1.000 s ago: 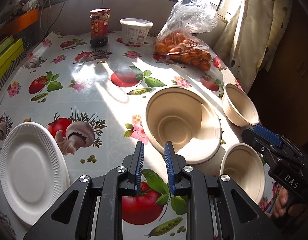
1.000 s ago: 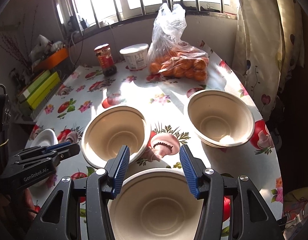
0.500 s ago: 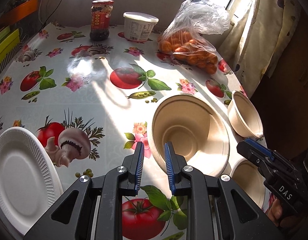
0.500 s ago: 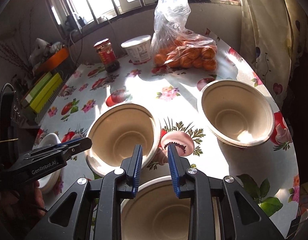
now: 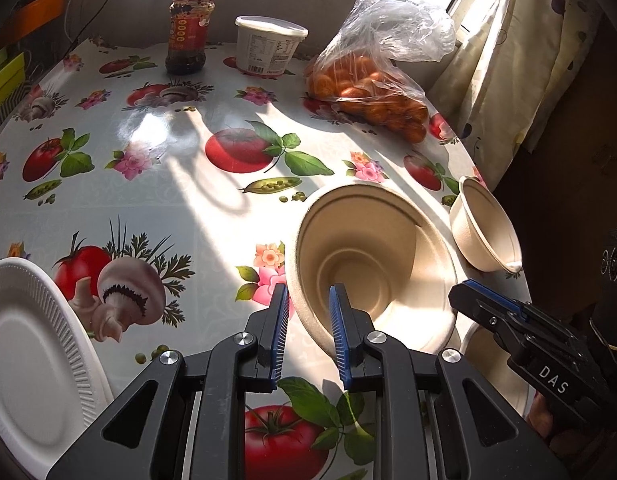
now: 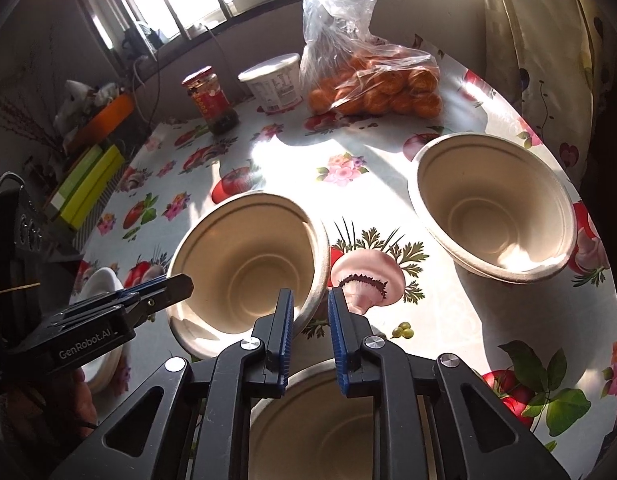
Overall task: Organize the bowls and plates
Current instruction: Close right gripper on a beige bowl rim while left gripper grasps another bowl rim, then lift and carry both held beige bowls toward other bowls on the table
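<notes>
Bowls of light, stiff moulded pulp sit near the table's right edge, best pinched at the rim: the left tool straddles the middle bowl's rim, while the right tool is nearly shut, gripping nothing visible.

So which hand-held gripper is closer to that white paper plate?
Left. The left hand-held gripper sits just beside the white plate; the right hand-held gripper is beyond the middle bowl.

At frame centre the right tongs are shut on the near rim of a tilted bowl; another bowl sits right.
</notes>
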Demonstrator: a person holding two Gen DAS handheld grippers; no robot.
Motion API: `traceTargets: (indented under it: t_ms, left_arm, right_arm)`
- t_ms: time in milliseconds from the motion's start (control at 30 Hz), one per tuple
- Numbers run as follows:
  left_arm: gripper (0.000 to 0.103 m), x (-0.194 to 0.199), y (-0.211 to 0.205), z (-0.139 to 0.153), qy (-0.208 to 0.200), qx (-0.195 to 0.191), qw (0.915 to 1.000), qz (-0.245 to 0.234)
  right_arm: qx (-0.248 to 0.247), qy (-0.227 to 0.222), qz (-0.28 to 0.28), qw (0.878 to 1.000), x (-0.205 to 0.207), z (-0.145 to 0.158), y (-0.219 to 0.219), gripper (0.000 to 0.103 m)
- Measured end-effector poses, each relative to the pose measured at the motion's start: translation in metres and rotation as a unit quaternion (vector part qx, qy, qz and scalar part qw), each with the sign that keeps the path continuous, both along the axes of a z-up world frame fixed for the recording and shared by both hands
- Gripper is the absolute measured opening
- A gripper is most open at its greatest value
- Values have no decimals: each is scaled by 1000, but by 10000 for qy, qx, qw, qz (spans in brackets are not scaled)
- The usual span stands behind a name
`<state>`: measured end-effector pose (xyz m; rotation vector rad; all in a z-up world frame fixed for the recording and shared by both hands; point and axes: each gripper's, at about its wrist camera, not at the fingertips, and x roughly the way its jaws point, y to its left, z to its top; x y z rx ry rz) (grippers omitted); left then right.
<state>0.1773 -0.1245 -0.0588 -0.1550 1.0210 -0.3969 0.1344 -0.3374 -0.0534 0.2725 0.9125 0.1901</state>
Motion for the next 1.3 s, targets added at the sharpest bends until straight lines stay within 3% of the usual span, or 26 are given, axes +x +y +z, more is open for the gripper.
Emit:
traceTargets:
  t_ms: [100,733,1300]
  left_arm:
    - [17,0,-1,-1,10,14,10000,-30]
    - [17,-2,-2,0,-2,31,10000,-64]
    - [17,-10,-2,11,-120,16,9999,-69]
  right_arm:
    - [40,38,5,10000,1,-2,0,15]
    - [118,-23,-21,9999,1,-4,-1,15]
    - [207,-217,-101,9995,-12,11,-4,15]
